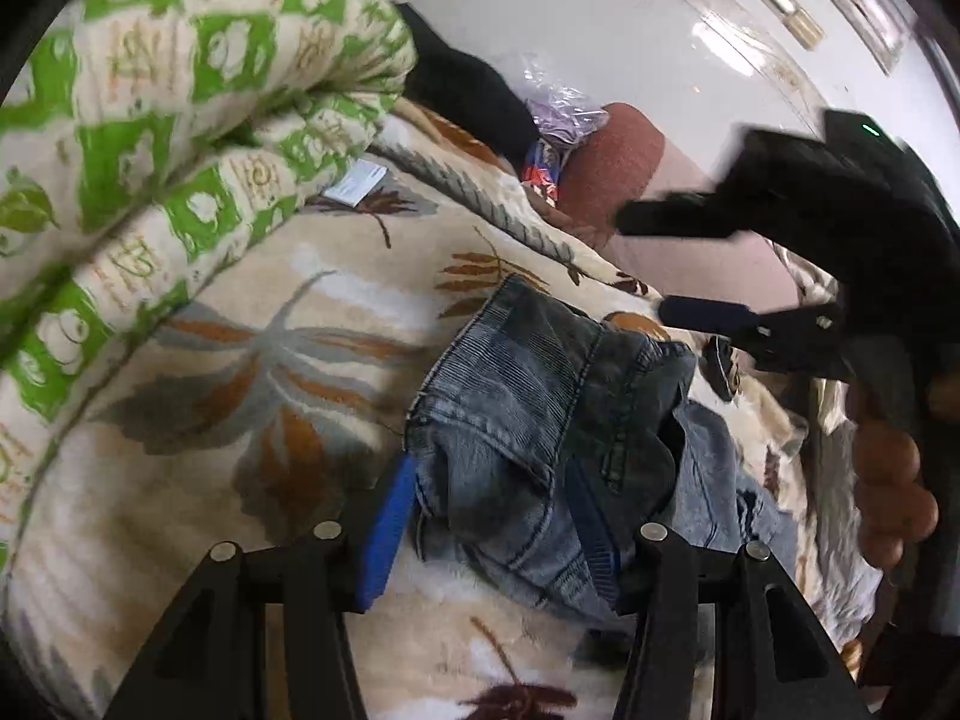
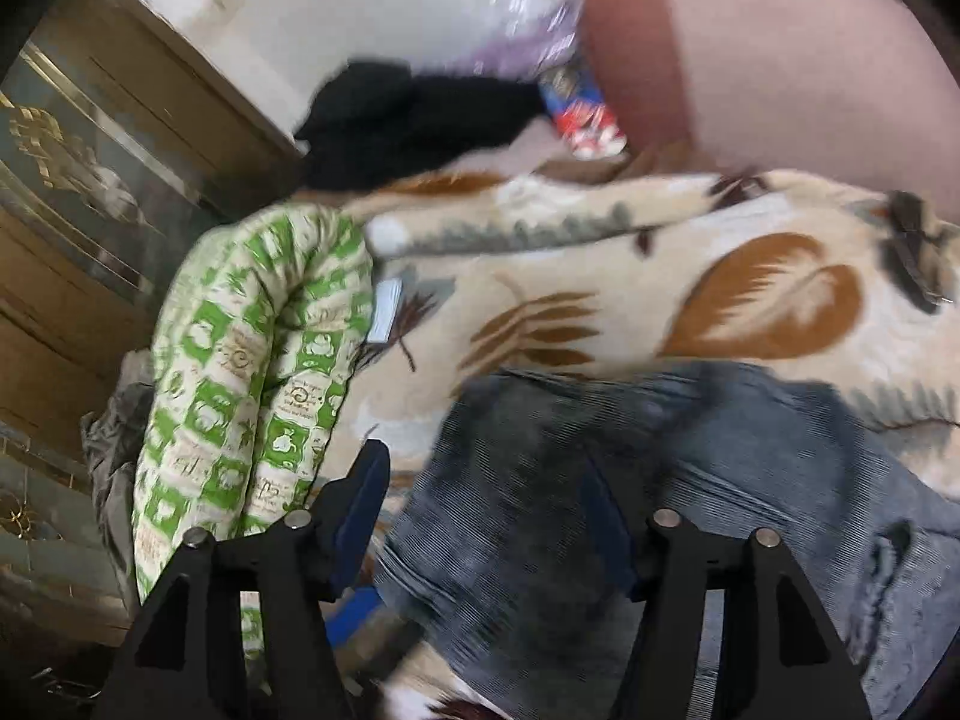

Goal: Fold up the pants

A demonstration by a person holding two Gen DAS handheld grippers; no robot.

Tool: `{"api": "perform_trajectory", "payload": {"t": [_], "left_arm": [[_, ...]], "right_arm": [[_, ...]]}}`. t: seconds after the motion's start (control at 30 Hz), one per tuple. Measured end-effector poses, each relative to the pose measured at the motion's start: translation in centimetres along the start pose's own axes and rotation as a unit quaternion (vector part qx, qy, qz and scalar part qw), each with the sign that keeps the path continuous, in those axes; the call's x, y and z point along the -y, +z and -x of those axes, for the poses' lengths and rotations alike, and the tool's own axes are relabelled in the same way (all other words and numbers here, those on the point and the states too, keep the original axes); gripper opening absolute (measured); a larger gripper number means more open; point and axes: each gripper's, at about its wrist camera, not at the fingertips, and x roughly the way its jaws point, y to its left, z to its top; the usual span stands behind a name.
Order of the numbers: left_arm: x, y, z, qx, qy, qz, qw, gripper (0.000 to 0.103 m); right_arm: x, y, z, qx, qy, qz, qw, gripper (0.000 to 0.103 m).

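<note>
Pants [image 1: 528, 396]: 1 pair, bunched btwn 2 open claws.

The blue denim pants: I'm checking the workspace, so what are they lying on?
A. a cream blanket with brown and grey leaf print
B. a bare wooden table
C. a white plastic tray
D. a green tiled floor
A: in the left wrist view the blue denim pants lie bunched on the cream blanket with brown and grey leaf print, which shows around them on several sides.

Right-wrist view motion-blurred; jeans [image 2: 690, 480] cut off by lower edge; packet [image 2: 579, 108] print unreadable.
</note>
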Motion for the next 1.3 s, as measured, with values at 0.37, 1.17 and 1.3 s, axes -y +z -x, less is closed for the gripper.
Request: {"api": "perform_trajectory", "payload": {"t": [0.37,1.17,1.3], "left_arm": [[-0.9,-0.2,-1.9,-0.032,-0.032,0.039,0.9982,0.033],[8.7,-1.4,1.8,0.032,-0.197,-0.122,0.9722,0.021],[13.5,-3.5,1.7,0.023,-0.235,-0.164,0.9578,0.021]], "right_arm": [[-3.1,2.5,-10.3,-0.087,-0.155,0.062,0.982,0.065],[5.3,-1.5,5.5,0.077,-0.034,0.016,0.996,0.015],[9.4,-3.1,10.0,0.117,-0.023,-0.009,0.993,0.015]]}}
